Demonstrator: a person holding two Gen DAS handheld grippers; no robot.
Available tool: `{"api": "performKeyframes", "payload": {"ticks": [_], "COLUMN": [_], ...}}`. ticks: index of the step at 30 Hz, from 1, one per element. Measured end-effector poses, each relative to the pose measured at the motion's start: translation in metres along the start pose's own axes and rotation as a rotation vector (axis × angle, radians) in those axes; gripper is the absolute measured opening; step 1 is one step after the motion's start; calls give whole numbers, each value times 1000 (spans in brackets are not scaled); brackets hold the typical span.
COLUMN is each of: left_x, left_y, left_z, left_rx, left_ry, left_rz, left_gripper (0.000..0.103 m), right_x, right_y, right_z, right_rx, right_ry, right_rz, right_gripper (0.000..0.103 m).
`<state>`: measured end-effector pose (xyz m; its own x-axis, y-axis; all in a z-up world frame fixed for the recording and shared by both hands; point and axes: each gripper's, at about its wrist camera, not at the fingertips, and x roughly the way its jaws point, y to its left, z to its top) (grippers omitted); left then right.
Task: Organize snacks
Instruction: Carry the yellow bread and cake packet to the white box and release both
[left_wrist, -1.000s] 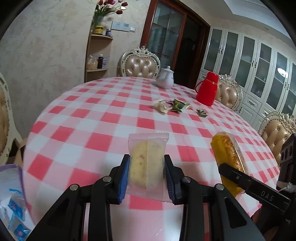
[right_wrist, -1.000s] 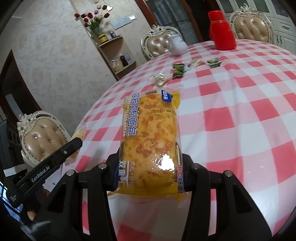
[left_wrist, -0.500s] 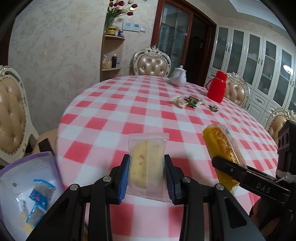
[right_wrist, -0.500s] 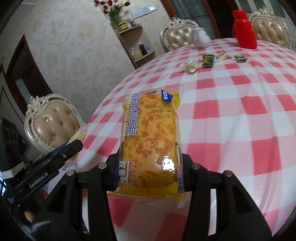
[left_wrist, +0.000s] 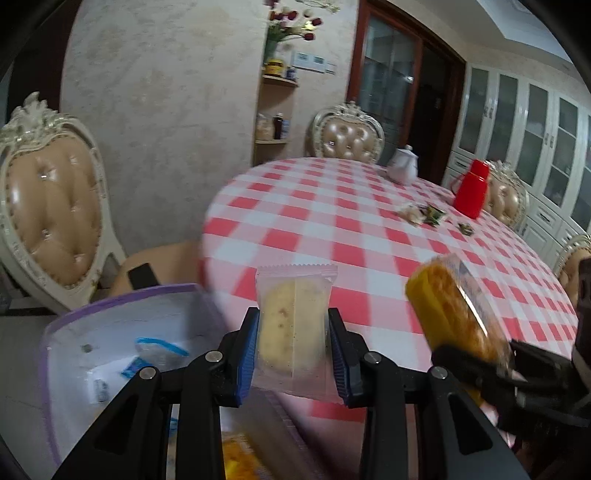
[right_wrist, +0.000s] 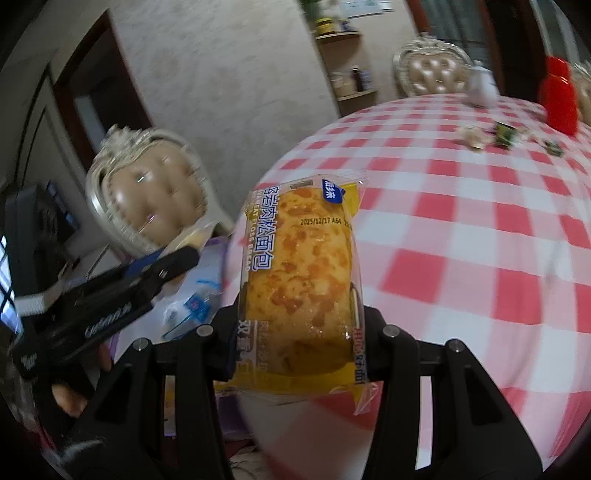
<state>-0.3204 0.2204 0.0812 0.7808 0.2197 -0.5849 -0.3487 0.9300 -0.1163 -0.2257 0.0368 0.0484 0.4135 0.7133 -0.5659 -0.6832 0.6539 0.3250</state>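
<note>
Purple-rimmed and white inside, the storage bin (left_wrist: 110, 343) sits low at about eight o'clock in the left wrist view, off the edge of the tabletop (left_wrist: 332, 229), with a few small blue-printed packets lying in it. Just right of it, the left claw (left_wrist: 293, 354) is clamped on a clear-wrapped pale cake (left_wrist: 291, 325), its blue pads pressing both sides of the wrapper. Further right, at three o'clock, the right claw (right_wrist: 299, 332) is clamped on the yellow meat-floss bread (right_wrist: 299, 280), gripped low on the packet so most of its length sticks out ahead.

The step in hand looks like carrying both snacks to the bin. To do it well, I'd bring each packet fully over the white interior before letting go, lower it close to what already lies there, and release one claw at a time so the two don't crowd each other at the rim. The long bread should go in lengthwise, since it overhangs its grip.

The left view shows the bin's interior and rim plainly; the right view catches only a blurred strip of it at nine o'clock behind the other claw. The right view alone gives the bread's printed face and date. Something orange at six o'clock in the left view may be another bread, though it is too smeared to say.
</note>
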Motion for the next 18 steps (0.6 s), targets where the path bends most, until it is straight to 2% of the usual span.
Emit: {"api": "performKeyframes", "payload": {"ticks": [5,18], "left_x": [-6,-5], "left_y": [38,121], "left_z": [5,-2], "left_rx": [-45,-152], "left_ry": [3,62], "left_rz": [69,228], "left_gripper": [36,37], "right_x": [13,78], "right_y": [47,153], "right_z": [-8,-56], "right_rx": [-105,-349], "right_ry": [37,227], "right_rz": [47,138], "right_gripper": [51,51]}}
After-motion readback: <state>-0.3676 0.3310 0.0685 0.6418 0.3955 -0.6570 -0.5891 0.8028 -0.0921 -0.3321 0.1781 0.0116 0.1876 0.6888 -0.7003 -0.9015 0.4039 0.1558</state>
